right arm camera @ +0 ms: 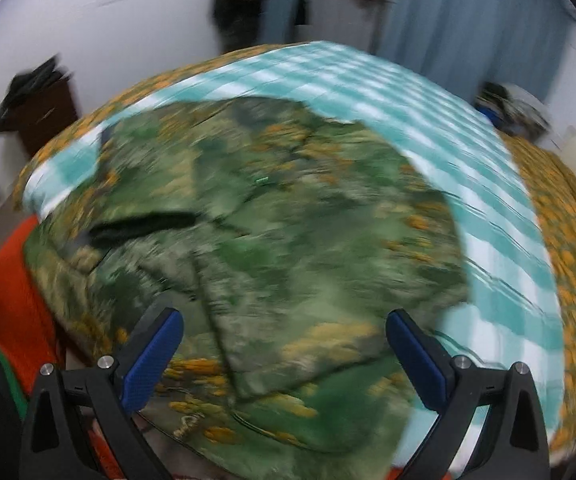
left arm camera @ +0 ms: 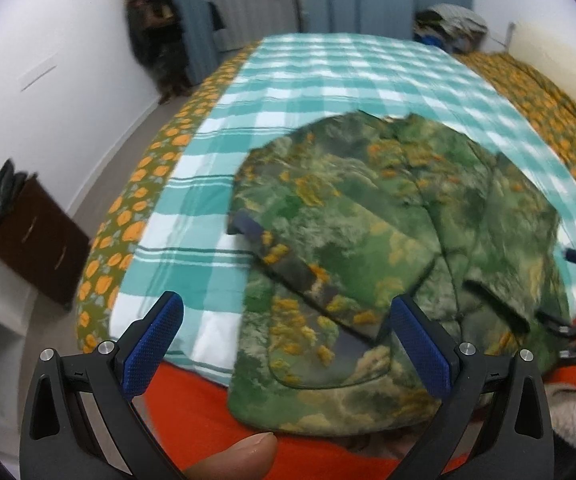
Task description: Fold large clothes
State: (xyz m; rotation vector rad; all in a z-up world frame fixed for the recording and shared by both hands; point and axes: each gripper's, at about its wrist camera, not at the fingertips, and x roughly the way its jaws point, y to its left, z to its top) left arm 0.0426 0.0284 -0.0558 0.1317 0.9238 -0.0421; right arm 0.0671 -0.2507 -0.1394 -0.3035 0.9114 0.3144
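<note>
The garment (left arm camera: 367,248), a soft green floral print with orange blotches, lies centre frame in both views on the teal-and-white checked cover (left arm camera: 327,72), partly folded with both sleeves laid across the body, its hem hanging over the bed's near edge. Both the left gripper (left arm camera: 284,344) and right gripper (right arm camera: 284,348) hang above it with jaws wide apart and nothing held, blue ribbed pads (left arm camera: 152,344) bare. The next move, I judge, is to pinch the limp hem at both corners and carry it up toward the collar.

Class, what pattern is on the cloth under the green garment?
Teal-and-white checks on the cloth; clearest in the left wrist view.
</note>
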